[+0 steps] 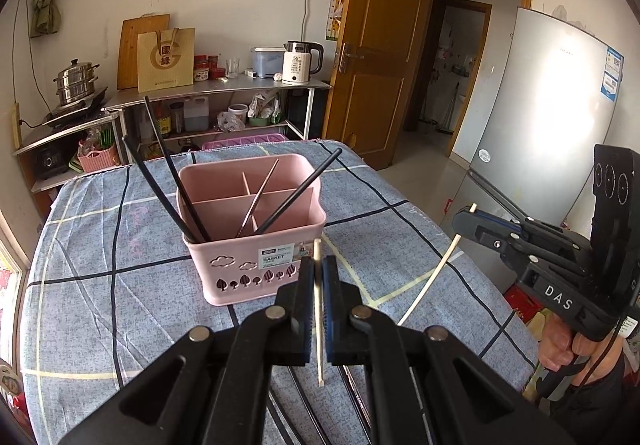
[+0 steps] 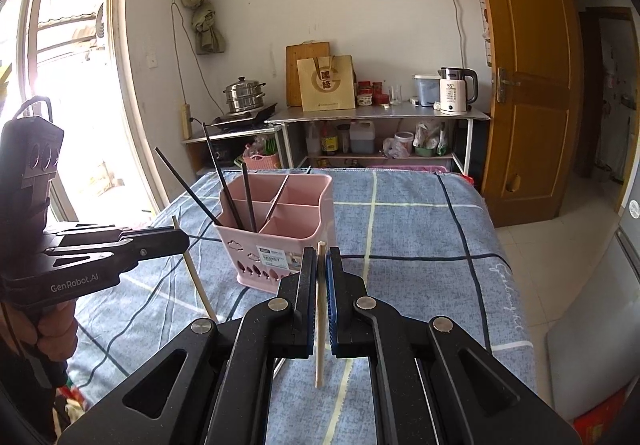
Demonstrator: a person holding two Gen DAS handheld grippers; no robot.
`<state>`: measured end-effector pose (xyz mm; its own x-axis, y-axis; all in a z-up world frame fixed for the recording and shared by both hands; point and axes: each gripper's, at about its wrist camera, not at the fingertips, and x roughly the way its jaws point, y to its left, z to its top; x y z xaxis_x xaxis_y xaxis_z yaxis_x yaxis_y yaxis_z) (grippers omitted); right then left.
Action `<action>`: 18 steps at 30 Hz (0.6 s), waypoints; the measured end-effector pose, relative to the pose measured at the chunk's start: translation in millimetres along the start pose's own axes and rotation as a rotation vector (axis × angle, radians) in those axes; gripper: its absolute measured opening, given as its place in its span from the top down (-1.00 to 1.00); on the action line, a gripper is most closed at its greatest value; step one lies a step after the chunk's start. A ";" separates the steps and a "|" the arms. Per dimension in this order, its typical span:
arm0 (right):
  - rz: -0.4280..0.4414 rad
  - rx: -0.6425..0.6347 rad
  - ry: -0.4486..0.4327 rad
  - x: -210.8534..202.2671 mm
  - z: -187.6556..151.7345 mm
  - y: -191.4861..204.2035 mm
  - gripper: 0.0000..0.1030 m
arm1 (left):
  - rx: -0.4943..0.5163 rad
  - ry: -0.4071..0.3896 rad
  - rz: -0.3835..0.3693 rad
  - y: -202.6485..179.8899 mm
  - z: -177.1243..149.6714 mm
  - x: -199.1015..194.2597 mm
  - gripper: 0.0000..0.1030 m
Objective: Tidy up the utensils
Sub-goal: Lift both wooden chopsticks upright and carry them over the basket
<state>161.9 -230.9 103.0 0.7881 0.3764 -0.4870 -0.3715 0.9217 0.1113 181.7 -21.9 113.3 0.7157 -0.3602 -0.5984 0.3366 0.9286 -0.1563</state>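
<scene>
A pink divided utensil basket stands on the checked tablecloth; it also shows in the right wrist view. Three black chopsticks and a thin metal one lean in its compartments. My left gripper is shut on a pale wooden chopstick, held upright just in front of the basket. My right gripper is shut on another pale chopstick, also upright, near the basket's right front corner. Each gripper shows in the other's view, the right one with its chopstick slanting down.
The table is covered by a blue checked cloth. Behind it stand metal shelves with a kettle, a paper bag, jars and a steamer pot. A wooden door and a silver fridge are to the right.
</scene>
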 end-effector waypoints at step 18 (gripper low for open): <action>0.004 -0.060 -0.107 -11.8 56.6 6.0 0.91 | 0.019 -0.098 0.037 25.5 58.8 -46.3 0.91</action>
<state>178.1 -224.6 158.5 0.8331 0.3910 -0.3912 -0.4013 0.9141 0.0591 193.1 13.1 183.2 0.7841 -0.3339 -0.5232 0.3199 0.9398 -0.1204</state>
